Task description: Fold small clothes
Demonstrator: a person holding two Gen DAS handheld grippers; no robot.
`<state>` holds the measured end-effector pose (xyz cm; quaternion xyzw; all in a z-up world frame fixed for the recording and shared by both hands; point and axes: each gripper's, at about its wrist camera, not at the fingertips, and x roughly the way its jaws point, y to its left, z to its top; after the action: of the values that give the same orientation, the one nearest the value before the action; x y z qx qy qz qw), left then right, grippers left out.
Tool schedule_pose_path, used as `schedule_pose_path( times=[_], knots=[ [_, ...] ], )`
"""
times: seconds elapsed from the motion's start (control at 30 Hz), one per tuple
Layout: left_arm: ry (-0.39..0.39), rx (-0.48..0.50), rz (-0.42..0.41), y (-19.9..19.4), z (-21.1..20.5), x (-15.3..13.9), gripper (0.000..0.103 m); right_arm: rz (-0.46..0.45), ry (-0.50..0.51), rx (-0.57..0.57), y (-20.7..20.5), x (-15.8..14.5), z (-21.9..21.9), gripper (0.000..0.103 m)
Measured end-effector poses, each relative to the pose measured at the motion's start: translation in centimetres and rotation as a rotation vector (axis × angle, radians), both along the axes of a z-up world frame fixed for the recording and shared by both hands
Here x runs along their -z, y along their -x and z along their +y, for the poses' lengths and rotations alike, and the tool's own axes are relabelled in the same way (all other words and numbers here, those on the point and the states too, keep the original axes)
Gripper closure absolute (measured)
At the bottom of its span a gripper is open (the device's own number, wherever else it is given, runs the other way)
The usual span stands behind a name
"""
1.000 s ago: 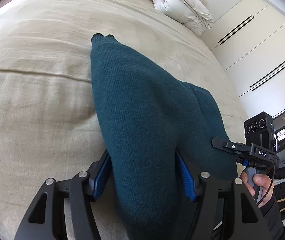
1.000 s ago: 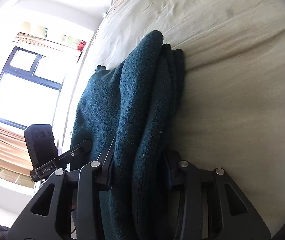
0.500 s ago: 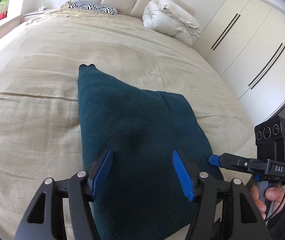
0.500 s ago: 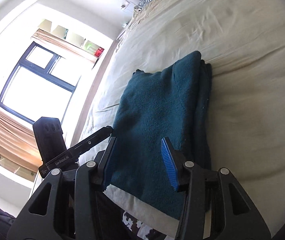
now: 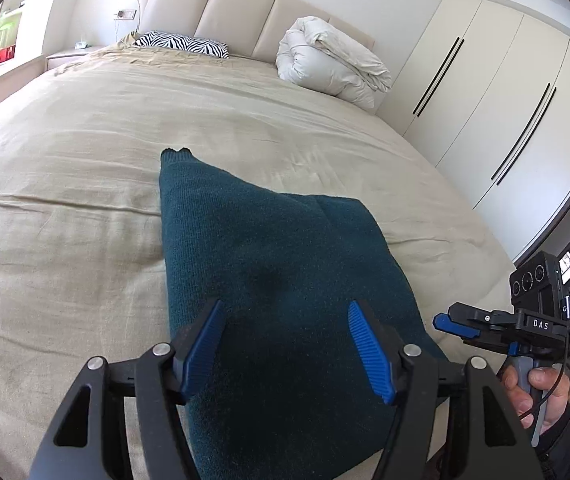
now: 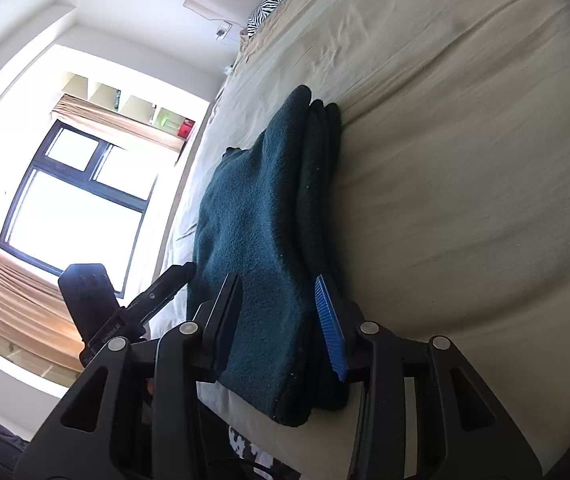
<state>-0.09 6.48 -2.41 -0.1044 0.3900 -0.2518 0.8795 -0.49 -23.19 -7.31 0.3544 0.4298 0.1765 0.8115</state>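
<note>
Up close, the left gripper [image 5: 287, 346] stands with its blue pads [image 5: 369, 350] spread apart and nothing pinched between them; its jaws have just been opening, and the dark teal garment [image 5: 269, 280] only shows behind the gap, lying below rather than pressed by either pad. The right gripper [image 6: 281, 322] also holds its jaws apart, one blue pad [image 6: 329, 326] plainly clear of the cloth; the folded edge of the garment [image 6: 261, 240] runs between the two fingers, but neither one clamps it.

Outward from there, the garment lies folded into a thick, layered stack on the beige bedspread [image 5: 65, 200], near the foot edge of the bed, with a small knitted tip poking out at its far end. From the left wrist view, a hand [image 5: 541, 394] grips the handle of the other gripper off to the right.

Farther back sit a zebra-print pillow [image 5: 183, 42], a rolled white duvet [image 5: 331, 62], the padded headboard [image 5: 221, 10] and white wardrobe doors [image 5: 497, 92]. A bright window [image 6: 73, 208] fills the left of the right wrist view.
</note>
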Motion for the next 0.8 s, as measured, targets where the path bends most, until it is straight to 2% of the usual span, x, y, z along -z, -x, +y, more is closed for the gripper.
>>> schedule_pose_path(
  times=[0.07, 0.13, 0.2, 0.3, 0.37, 0.43, 0.5, 0.57, 0.7, 0.8],
  knots=[
    [-0.055, -0.024, -0.097, 1.4, -0.1, -1.7, 0.014, -0.067, 0.075, 0.048, 1.2, -2.4, -0.3, 0.061],
    [-0.16, -0.072, -0.23, 3.0, -0.6, -3.8, 0.0, -0.139, 0.163, 0.095, 2.2, -5.2, -0.5, 0.058],
    [-0.256, -0.128, -0.366, 4.7, -1.1, -6.2, 0.0, -0.218, 0.287, 0.148, 3.1, -8.3, -0.4, 0.053],
    [-0.353, -0.226, -0.535, 6.7, -1.5, -9.6, 0.0, -0.363, 0.452, 0.239, 4.7, -13.0, 1.2, 0.036],
    [-0.395, -0.295, -0.622, 7.8, -1.6, -12.0, 0.0, -0.481, 0.525, 0.308, 6.2, -16.2, 2.2, 0.012],
    [-0.397, -0.361, -0.68, 8.8, -1.3, -14.1, 0.0, -0.624, 0.549, 0.351, 8.2, -19.5, 2.6, 0.002],
    [-0.405, -0.464, -0.678, 9.3, -0.7, -15.7, 0.0, -0.745, 0.596, 0.387, 9.9, -22.0, 3.6, 0.0],
    [-0.39, -0.473, -0.633, 8.9, -0.3, -16.9, 0.0, -0.806, 0.649, 0.404, 10.9, -23.9, 4.5, 0.0],
    [-0.323, -0.453, -0.553, 8.8, 0.7, -17.4, 0.0, -0.814, 0.646, 0.326, 11.5, -26.9, 5.9, 0.0],
    [-0.314, -0.399, -0.49, 8.7, 0.5, -16.4, 0.0, -0.749, 0.629, 0.295, 11.0, -26.7, 6.4, 0.0]
  ],
)
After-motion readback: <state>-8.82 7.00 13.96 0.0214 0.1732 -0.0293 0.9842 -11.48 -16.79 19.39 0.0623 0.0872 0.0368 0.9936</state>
